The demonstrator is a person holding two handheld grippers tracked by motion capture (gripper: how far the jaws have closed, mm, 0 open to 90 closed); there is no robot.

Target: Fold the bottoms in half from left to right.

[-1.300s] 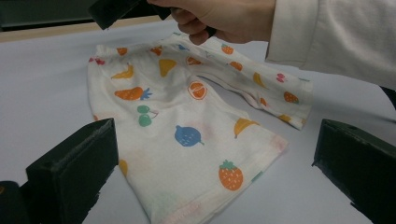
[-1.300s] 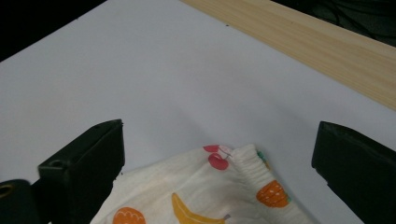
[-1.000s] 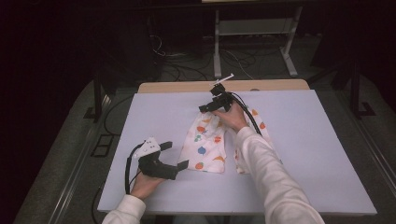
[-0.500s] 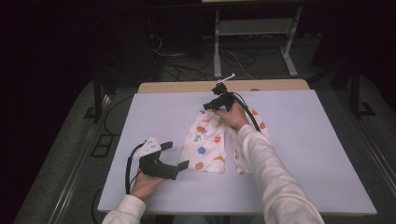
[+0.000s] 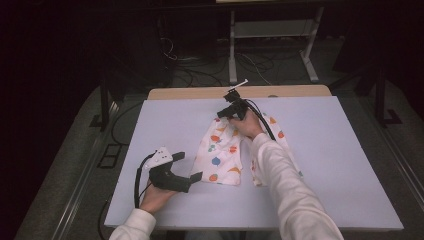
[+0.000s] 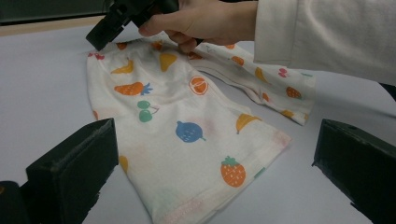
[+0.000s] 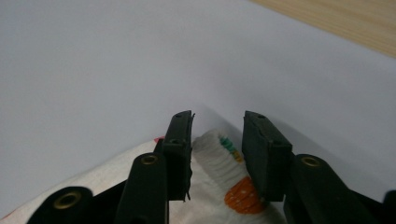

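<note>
Apparently the far waistband edge of the fruit-print shorts (image 5: 222,152), spread on the white table (image 5: 350,165), is being pinched by the right gripper (image 7: 217,140), whose jaws have just been closing around it with a gap still left, while the left gripper (image 5: 182,167) waits wide open just beside the near hem, so a firm squeeze is judged necessary before any lifting

Table (image 5: 350,165) bare around shorts (image 5: 222,155).

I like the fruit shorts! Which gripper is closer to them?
Right. The right gripper straddles the white fruit-print cloth shorts' far edge; the left gripper waits beside them.
</note>
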